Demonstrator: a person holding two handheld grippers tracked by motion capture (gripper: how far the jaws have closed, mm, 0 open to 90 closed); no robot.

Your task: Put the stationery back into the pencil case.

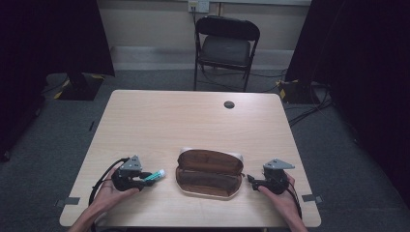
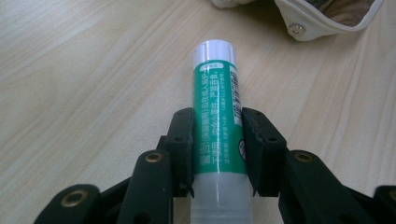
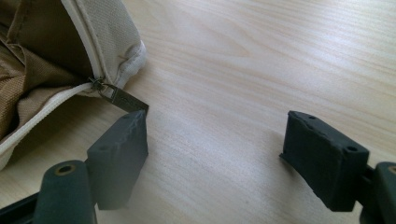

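High view: table (image 1: 193, 121) is seen with its far half bare; a small dark round grommet (image 1: 229, 104) sits near the far edge, a folding chair (image 1: 226, 48) stands beyond it. Everything in use is grouped near the front edge. An open brown pencil case (image 1: 209, 173) lies centre front, lid folded back; nothing can be made out inside it from here. Left gripper (image 1: 145, 180) is held just left of the case, with a green glue stick (image 1: 154, 176) gripped and pointed toward the case, white cap end near it but apart. Right gripper (image 1: 251, 181) is held just right of the case, tips close to its right end. Bare tabletop is left on both outer sides.

Left gripper view: jaws are clamped on the glue stick (image 2: 218, 116) across its green label, both pads pressed on its sides. White cap is aimed at the case's cream rim (image 2: 327, 25), which carries a metal rivet. Bare wood lies to the left.

Right gripper view: jaws are spread wide, nothing between them. Left pad (image 3: 119, 149) sits just beside the zip pull (image 3: 123, 99) at the case's corner (image 3: 116, 42); contact cannot be told. Brown lining is visible inside.
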